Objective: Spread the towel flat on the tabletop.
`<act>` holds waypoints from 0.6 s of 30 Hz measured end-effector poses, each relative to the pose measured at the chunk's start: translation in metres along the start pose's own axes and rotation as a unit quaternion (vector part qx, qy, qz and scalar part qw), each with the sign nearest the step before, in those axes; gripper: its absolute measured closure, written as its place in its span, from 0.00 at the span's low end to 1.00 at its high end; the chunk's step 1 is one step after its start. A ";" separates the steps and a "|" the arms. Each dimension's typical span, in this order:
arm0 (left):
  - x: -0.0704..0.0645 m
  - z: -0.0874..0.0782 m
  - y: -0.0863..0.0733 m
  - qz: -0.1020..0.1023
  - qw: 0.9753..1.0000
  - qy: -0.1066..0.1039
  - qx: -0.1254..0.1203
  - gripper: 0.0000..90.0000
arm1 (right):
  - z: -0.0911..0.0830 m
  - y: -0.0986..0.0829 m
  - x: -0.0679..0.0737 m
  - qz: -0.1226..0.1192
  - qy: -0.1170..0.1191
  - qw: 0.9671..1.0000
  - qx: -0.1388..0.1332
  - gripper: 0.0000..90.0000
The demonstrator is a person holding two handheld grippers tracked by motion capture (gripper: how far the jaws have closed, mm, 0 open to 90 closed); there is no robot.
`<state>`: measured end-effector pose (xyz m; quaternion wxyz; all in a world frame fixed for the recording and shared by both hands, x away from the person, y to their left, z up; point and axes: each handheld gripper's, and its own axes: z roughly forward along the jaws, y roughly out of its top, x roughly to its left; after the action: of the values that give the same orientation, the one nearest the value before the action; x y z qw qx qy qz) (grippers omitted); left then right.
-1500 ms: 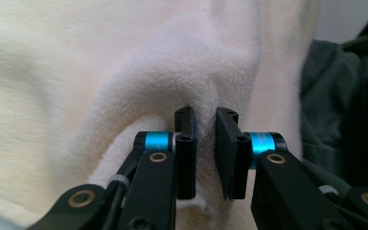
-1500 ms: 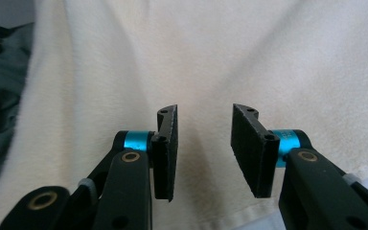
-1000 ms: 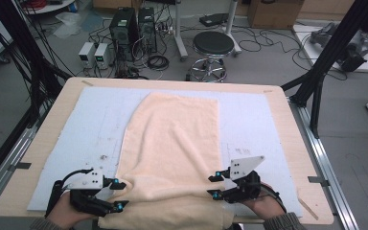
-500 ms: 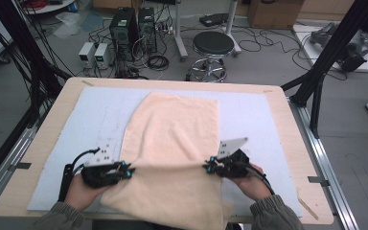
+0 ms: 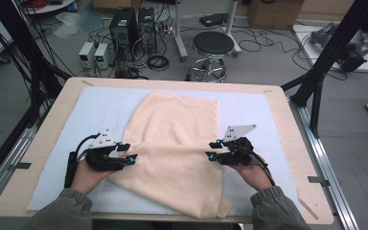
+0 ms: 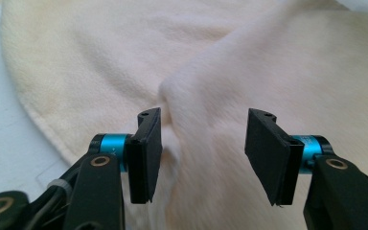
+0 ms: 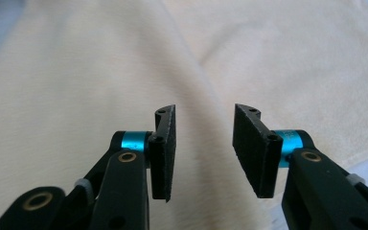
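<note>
The worktop (image 5: 278,110) carries a pale blue mat (image 5: 91,108), and on that mat lies the cream fleece cloth (image 5: 172,120), the landmark here. Its far part lies flat; its near part has been brought up and over itself, making a fold line across the cloth's middle, with a loose corner hanging near the worktop's front edge.

The left hand-held gripper (image 5: 124,155) sits at the left end of that fold line, the right hand-held gripper (image 5: 212,151) at its right end. In the left gripper view the jaws stand wide apart with a raised ridge of cloth (image 6: 191,96) between them, gripping nothing. In the right gripper view the jaws are likewise parted, over the fold's crease, holding nothing.

To do the fold well, I judge both should lift clear together so the folded layer is not dragged askew. The fold line slants on the cloth, so squaring the near layer's edges with the cloth's sides before pressing would likely give a neater result.
</note>
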<state>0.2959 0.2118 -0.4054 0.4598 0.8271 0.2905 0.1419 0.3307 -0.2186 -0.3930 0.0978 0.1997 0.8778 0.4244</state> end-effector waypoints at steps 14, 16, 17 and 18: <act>-0.038 -0.015 -0.052 0.073 0.994 -0.055 0.061 0.53 | 0.012 -0.026 0.083 -0.058 0.104 0.992 0.045 0.56; -0.038 -0.011 -0.054 0.082 0.994 -0.050 0.053 0.60 | 0.023 -0.033 0.088 -0.068 0.105 0.990 0.068 0.57; -0.037 -0.010 -0.052 0.081 0.994 -0.050 0.055 0.69 | 0.026 -0.035 0.089 -0.064 0.106 0.990 0.063 0.62; -0.036 -0.010 -0.051 0.074 0.994 -0.051 0.055 0.74 | 0.026 -0.035 0.088 -0.060 0.105 0.991 0.059 0.68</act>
<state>0.2451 0.2171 -0.4419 0.4157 0.8767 0.2118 0.1172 0.2509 -0.1820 -0.4371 0.0183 0.1061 0.9171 0.3839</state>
